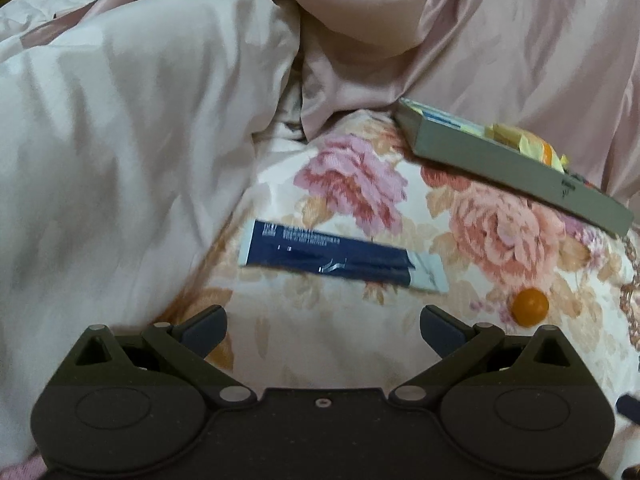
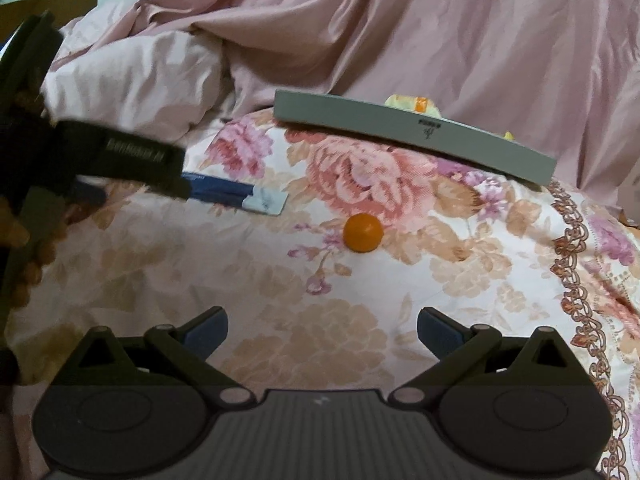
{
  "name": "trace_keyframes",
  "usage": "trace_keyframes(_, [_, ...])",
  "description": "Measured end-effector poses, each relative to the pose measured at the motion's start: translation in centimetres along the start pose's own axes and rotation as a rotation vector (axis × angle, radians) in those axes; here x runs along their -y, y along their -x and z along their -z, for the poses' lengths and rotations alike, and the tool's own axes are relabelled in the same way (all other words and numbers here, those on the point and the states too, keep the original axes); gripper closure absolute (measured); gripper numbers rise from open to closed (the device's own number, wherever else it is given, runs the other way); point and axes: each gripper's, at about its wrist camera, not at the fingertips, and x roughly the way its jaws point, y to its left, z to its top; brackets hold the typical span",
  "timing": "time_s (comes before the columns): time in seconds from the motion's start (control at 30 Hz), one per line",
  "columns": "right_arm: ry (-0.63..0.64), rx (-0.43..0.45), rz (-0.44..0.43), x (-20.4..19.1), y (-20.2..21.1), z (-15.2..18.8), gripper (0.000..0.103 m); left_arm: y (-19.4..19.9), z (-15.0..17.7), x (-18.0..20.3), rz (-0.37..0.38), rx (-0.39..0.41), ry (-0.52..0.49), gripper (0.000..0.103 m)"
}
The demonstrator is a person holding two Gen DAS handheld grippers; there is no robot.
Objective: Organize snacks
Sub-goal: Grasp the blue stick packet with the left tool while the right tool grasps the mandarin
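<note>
Two loose snacks on the floral bedspread (image 2: 248,280): blue sachet (image 1: 344,260) at 12 o'clock of the left gripper (image 1: 323,326), orange ball (image 2: 363,233) at 12 o'clock of the right gripper (image 2: 322,326). Both grippers gape empty, probably lined up to collect these into the grey tray (image 2: 416,136).

The left gripper (image 1: 323,330) fills the lower part of the left wrist view, its jaws spread wide with a broad gap and nothing between them; its blue-padded fingertips (image 1: 206,326) point up the frame. The right gripper (image 2: 322,330) sits likewise at the bottom of the right wrist view, jaws equally wide apart and empty. In the right wrist view the left gripper's dark body also reaches in from the left edge, blurred, angled toward the middle of the frame.
</note>
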Motion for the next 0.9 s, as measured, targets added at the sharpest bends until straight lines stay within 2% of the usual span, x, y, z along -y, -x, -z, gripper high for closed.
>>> trace_keyframes(0.17, [0.027, -0.019, 0.012, -0.1, -0.6, 0.2, 0.000, -1.0, -1.5, -0.5, 0.071, 0.029, -0.001, 0.001])
trace_keyframes(0.33, [0.060, -0.032, 0.003, -0.1, -1.9, -0.1, 0.000, -2.1, -3.1, -0.6, 0.139, 0.046, -0.074, 0.001])
trace_keyframes(0.47, [0.151, -0.031, 0.004, -1.3, -3.7, 0.0, 0.000, -3.3, -3.4, -0.3, 0.165, 0.016, -0.182, 0.001])
trace_keyframes(0.7, [0.238, 0.049, 0.009, -1.7, -5.1, -0.8, 0.000, -5.5, -3.5, 0.7, 0.213, 0.003, -0.401, 0.001])
trace_keyframes(0.9, [0.270, 0.075, 0.018, -0.9, -6.7, -1.7, 0.000, -7.7, -4.5, 1.0, 0.276, -0.004, -0.501, 0.001])
